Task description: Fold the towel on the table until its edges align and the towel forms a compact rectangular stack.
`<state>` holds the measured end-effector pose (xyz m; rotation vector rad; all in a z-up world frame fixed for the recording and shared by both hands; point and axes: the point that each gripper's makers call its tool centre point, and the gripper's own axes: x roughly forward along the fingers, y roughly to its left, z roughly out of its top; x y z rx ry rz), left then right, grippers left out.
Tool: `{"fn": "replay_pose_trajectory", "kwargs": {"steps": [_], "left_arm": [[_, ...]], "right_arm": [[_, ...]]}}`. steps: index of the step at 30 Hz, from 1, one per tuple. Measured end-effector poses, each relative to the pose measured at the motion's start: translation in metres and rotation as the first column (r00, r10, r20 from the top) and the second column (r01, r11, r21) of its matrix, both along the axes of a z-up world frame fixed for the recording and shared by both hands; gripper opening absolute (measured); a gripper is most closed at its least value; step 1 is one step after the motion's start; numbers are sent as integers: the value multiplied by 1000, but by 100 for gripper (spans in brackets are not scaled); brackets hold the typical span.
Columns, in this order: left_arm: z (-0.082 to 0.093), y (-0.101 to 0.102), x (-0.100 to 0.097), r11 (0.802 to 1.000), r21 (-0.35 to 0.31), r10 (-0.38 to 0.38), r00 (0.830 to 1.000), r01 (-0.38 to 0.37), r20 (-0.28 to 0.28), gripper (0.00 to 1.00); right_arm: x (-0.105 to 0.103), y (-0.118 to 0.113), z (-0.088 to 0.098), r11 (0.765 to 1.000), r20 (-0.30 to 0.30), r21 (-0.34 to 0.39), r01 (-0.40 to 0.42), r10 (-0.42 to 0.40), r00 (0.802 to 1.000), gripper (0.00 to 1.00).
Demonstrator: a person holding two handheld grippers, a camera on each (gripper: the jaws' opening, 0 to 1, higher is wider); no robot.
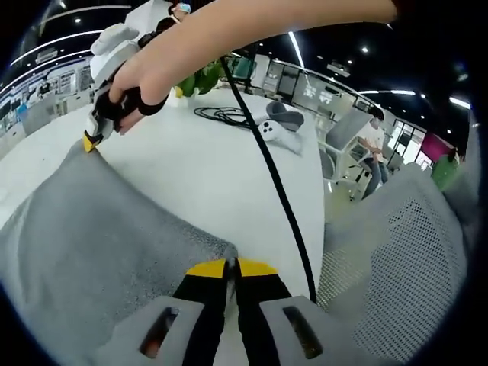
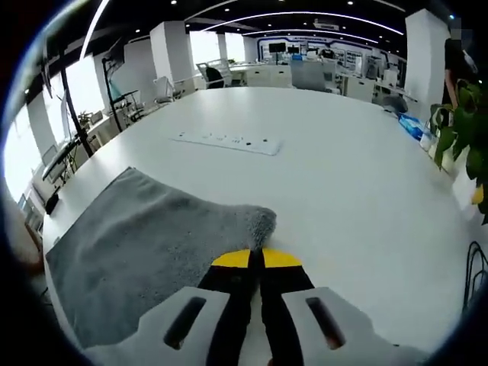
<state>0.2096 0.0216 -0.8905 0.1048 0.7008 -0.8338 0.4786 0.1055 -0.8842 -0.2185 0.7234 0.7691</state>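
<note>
A grey towel (image 1: 91, 252) lies spread on the white table (image 1: 198, 168). In the left gripper view my left gripper (image 1: 231, 268) is shut on the towel's near corner, its yellow tips pressed together. A hand holds my right gripper (image 1: 91, 142) at the towel's far corner, upper left in that view. The right gripper view has the towel (image 2: 145, 252) spreading left from my right gripper (image 2: 255, 259), which is shut on a bunched corner, with the table (image 2: 335, 175) beyond.
A black cable (image 1: 274, 191) runs across the table past a white controller (image 1: 274, 131). A grey mesh chair (image 1: 396, 259) stands at the right. A white power strip (image 2: 229, 142) lies beyond the towel. Green plants (image 2: 457, 130) stand at the right edge.
</note>
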Motion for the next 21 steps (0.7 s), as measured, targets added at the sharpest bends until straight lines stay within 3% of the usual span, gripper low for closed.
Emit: {"fn": "replay_pose_trajectory", "kwargs": {"steps": [21], "left_arm": [[59,31,-1,992,-81,101,990,-93,99,4]], "right_arm": [[-7,25,51,997,30,79,-10,8,1000,0]]}}
